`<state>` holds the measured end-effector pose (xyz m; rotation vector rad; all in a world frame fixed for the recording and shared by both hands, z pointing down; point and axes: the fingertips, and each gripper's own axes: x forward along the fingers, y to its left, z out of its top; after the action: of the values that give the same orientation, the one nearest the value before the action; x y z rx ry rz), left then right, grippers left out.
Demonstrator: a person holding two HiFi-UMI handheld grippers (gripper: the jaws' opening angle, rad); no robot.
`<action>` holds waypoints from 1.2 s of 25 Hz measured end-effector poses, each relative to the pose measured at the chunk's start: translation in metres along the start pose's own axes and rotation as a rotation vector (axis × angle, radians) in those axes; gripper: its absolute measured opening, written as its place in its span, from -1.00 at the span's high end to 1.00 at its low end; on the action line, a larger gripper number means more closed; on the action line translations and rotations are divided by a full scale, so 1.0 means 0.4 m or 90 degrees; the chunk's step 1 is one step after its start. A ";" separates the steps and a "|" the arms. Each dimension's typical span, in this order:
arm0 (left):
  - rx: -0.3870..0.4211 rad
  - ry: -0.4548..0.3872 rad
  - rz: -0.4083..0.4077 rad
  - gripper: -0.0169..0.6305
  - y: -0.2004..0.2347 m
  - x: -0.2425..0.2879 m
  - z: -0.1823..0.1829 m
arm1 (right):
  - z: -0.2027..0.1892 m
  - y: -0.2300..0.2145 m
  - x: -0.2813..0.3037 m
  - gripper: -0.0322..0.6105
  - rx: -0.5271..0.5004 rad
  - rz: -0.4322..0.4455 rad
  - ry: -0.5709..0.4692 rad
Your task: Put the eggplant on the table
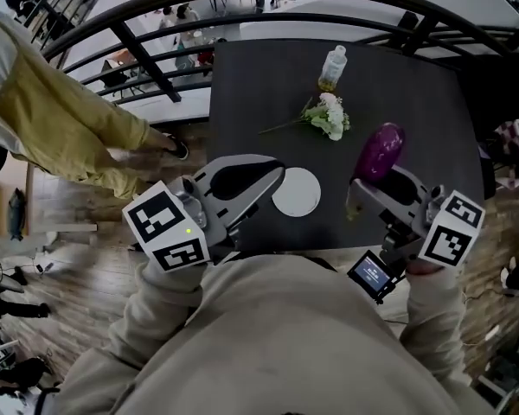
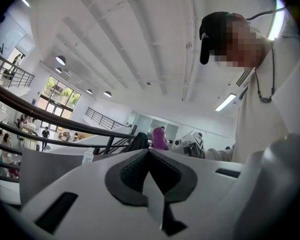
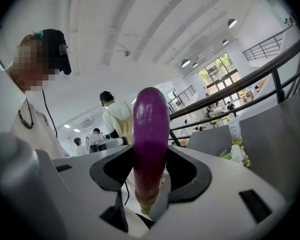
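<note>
The eggplant [image 3: 150, 144] is not lying on the table [image 1: 259, 85] yet. It is held up in the air over the near right part of the table, close to the near edge.

The right gripper [image 3: 151, 170] squeezes it from both sides, down by its thin stem end. That looks like a good place to hold it. The thin end fits between the jaws, and the fat purple end stays free to go down on the table first.

The eggplant is long. It sticks straight out along the jaws. The little green stem end points back at the person. The round fat end points away, toward the far right of the table, and it tips upward.

The left gripper [image 1: 272, 176] has its jaws pressed together with nothing in them. It waits by the near edge, just beside a white round disc [image 1: 296, 192]. I think it stays there to keep out of the way.

A bunch of white flowers [image 1: 329, 115] and a small bottle [image 1: 332, 67] sit farther back, apart from the eggplant. The dark table under the eggplant looks bare, so I think there is room to set it down.
</note>
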<state>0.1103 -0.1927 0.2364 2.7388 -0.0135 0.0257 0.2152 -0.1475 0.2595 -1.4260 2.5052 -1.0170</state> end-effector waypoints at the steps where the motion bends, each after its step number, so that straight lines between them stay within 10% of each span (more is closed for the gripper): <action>1: -0.003 0.001 -0.001 0.93 0.008 -0.006 0.001 | -0.002 0.001 0.011 0.24 -0.001 -0.003 0.006; 30: -0.078 -0.048 0.139 0.93 0.121 -0.103 -0.059 | -0.062 -0.066 0.228 0.24 0.024 0.059 0.171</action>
<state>0.0681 -0.2278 0.2763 2.6022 -0.3233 -0.0162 0.1740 -0.2164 0.3160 -1.2222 2.6872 -1.3087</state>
